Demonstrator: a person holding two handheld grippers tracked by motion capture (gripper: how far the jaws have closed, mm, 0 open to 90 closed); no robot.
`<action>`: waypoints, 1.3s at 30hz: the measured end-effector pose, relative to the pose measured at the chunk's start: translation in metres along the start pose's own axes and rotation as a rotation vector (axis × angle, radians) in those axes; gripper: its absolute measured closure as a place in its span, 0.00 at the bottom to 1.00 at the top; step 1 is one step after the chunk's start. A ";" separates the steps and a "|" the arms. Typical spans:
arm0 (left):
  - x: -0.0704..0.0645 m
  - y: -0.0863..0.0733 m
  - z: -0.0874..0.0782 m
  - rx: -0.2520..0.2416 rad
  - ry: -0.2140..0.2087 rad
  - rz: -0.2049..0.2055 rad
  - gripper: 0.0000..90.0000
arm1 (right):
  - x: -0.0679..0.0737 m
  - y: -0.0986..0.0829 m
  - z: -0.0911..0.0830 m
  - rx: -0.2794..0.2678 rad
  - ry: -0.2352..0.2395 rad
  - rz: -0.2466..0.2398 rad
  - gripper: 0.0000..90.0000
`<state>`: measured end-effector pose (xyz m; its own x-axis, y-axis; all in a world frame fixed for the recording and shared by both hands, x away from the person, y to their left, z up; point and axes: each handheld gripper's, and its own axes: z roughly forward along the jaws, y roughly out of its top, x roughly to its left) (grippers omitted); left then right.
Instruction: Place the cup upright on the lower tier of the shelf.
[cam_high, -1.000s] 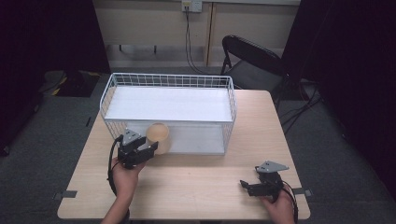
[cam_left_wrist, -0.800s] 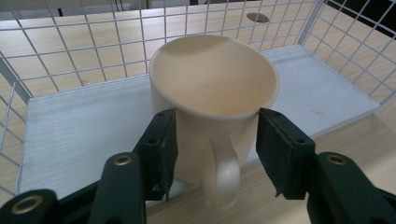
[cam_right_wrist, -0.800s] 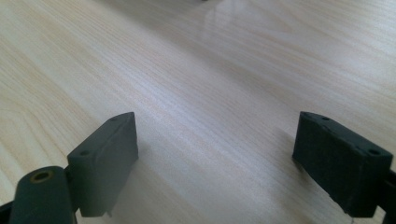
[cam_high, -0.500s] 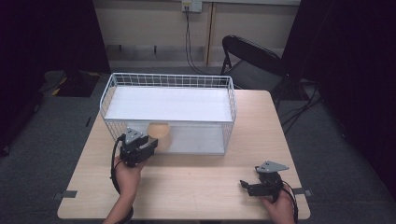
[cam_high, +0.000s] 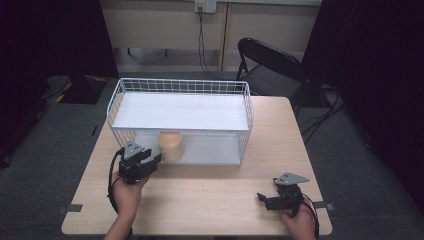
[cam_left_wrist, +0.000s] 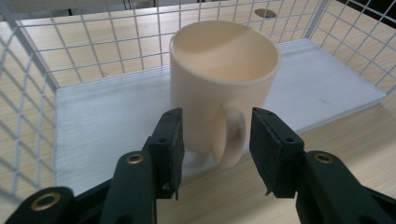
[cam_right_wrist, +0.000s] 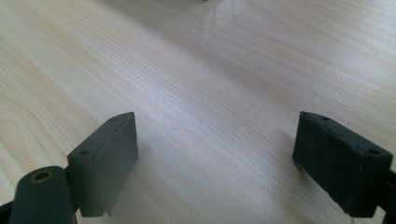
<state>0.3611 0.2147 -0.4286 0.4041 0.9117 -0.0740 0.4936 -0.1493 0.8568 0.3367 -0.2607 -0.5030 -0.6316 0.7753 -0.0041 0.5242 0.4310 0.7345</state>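
Note:
A cream mug (cam_high: 171, 145) stands upright on the white floor of the lower level of a white wire rack (cam_high: 181, 83), near its open front. In the left gripper view the mug (cam_left_wrist: 224, 88) turns its handle toward me. My left gripper (cam_high: 155, 159) is open, and its jaws (cam_left_wrist: 215, 126) stand on either side of the handle with a gap on both sides. At the table's front right my right gripper (cam_high: 262, 199) rests low over bare wood, open with nothing between its fingers (cam_right_wrist: 215, 140).
The rack's wire walls (cam_left_wrist: 93, 46) rise to the left of and behind the mug. Its white upper shelf (cam_high: 185, 112) spans the whole top. A black chair (cam_high: 270, 65) stands behind the wooden table (cam_high: 210, 195). A cable trails from the left gripper.
The mug, tilted at the left gripper a second ago, now stands upright in the rack. The left gripper has let it go and drawn back slightly. The right gripper has not moved.

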 end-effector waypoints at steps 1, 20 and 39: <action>0.000 -0.001 -0.001 0.006 0.000 0.001 0.66 | 0.000 0.000 0.000 0.000 0.000 0.000 0.15; -0.010 0.001 0.020 0.028 0.000 0.010 0.88 | 0.000 0.000 0.000 0.000 0.000 0.000 0.15; 0.001 -0.012 0.005 0.058 -0.118 0.045 0.25 | 0.000 0.000 0.000 0.000 0.000 -0.001 0.15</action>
<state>0.3591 0.2151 -0.4418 0.5126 0.8529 -0.0986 0.5151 -0.2136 0.8301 0.3369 -0.2607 -0.5031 -0.6322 0.7748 -0.0044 0.5238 0.4316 0.7344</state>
